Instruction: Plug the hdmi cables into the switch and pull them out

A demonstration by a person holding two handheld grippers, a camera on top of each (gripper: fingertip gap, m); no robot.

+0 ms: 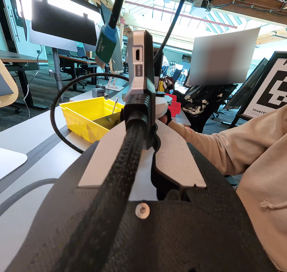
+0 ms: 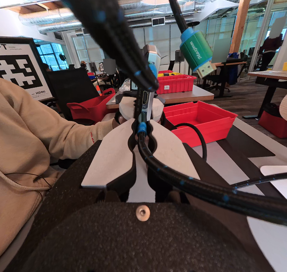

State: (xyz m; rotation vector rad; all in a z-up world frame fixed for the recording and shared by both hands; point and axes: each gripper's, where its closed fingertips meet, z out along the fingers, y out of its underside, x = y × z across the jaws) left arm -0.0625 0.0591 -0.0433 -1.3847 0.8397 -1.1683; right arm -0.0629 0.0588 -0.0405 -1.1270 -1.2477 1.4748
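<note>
The HDMI switch (image 1: 139, 72), a silver and black box, stands edge-on, and my left gripper (image 1: 147, 134) is shut on its lower body. A black HDMI plug (image 1: 136, 107) with a braided cable sits in its near end, under an empty port (image 1: 137, 54). In the right wrist view my right gripper (image 2: 142, 128) is shut on a green and blue HDMI plug (image 2: 142, 120) that sits in the switch (image 2: 149, 100), below an empty port (image 2: 145, 97). Another cable enters the switch higher up (image 2: 151, 69). A loose green plug (image 1: 105, 45) (image 2: 197, 55) hangs free in the air.
A yellow bin (image 1: 83, 117) sits on the grey table (image 1: 31, 140) left of the switch. A red bin (image 2: 198, 118) lies on the other side. Cable loops (image 1: 62, 94) trail over the table. A beige sleeve (image 1: 225, 148) reaches across. A framed marker poster (image 1: 271, 86) stands at the right. Only a small space, under 4 cm, lies between the two pairs of fingers.
</note>
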